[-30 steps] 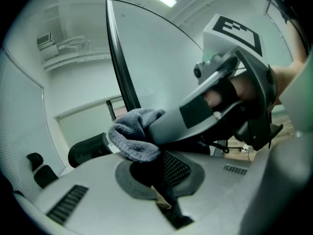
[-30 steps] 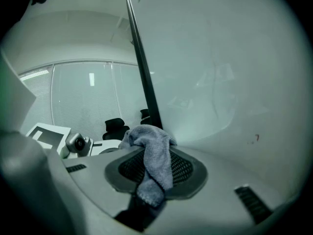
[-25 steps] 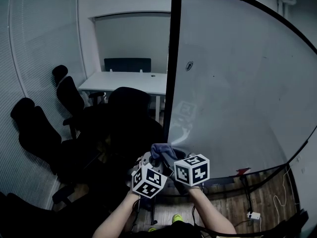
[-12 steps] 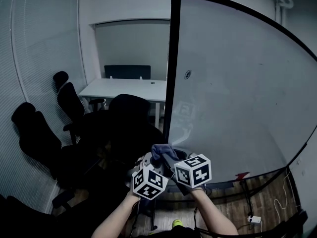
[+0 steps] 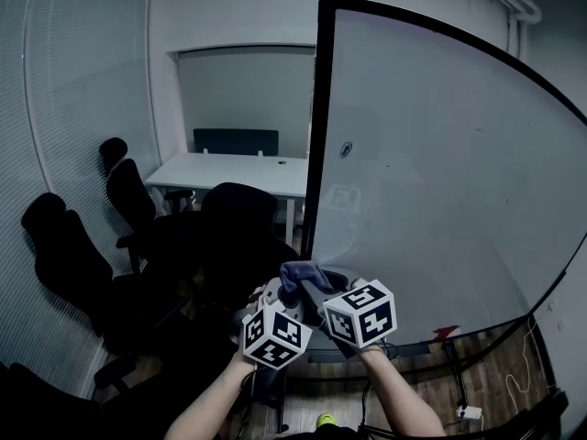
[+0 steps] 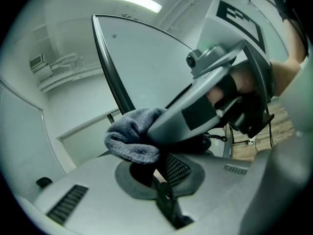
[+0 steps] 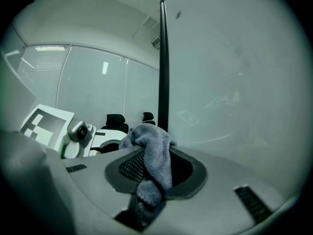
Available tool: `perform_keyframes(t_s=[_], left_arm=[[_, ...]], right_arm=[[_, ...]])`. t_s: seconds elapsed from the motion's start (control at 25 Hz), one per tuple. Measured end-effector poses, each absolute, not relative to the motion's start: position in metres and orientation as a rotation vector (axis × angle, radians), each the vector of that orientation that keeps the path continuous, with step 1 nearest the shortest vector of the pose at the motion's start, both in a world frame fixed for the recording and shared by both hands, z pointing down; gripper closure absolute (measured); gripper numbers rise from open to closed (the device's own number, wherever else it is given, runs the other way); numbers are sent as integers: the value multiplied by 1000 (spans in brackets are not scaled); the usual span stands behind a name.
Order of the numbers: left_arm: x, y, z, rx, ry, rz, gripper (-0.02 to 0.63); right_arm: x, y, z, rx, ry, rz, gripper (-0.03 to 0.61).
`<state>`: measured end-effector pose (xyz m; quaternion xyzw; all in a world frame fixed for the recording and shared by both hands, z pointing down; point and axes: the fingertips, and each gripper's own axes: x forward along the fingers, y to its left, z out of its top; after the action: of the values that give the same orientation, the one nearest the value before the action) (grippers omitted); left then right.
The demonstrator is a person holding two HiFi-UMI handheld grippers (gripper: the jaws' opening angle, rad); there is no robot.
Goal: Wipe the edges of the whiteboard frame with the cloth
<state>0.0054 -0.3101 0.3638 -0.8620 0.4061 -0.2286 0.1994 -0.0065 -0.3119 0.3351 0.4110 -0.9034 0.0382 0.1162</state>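
The whiteboard (image 5: pixel 440 181) stands upright on the right, with its black frame edge (image 5: pixel 315 136) running vertically just above my grippers. A grey-blue cloth (image 5: pixel 298 273) is bunched in my right gripper (image 5: pixel 304 287), which is shut on it low beside the frame's left edge. In the right gripper view the cloth (image 7: pixel 154 160) drapes over the jaws and down between them, close to the frame (image 7: pixel 163 67). My left gripper (image 5: pixel 273 296) sits close beside the right one, jaws together and holding nothing. In the left gripper view the cloth (image 6: pixel 132 138) hangs from the right gripper (image 6: pixel 195 114).
Black office chairs (image 5: pixel 138 200) crowd the left and centre. A white desk (image 5: pixel 229 168) stands at the back wall, with blinds (image 5: pixel 73 108) on the left. On the wooden floor under the board lie a power strip (image 5: pixel 468 412) and cables.
The head view has tilted upward, so the board's top edge now shows lower in frame. Both grippers and the cloth stay in nearly the same place.
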Motion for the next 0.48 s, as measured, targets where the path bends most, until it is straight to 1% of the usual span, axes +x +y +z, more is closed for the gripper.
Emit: perform_keyframes(t_s=[0.48], left_arm=[[7, -310, 324, -2372, 1080, -684, 598]], right_arm=[[-6, -311, 293, 1172, -2662, -21, 477]])
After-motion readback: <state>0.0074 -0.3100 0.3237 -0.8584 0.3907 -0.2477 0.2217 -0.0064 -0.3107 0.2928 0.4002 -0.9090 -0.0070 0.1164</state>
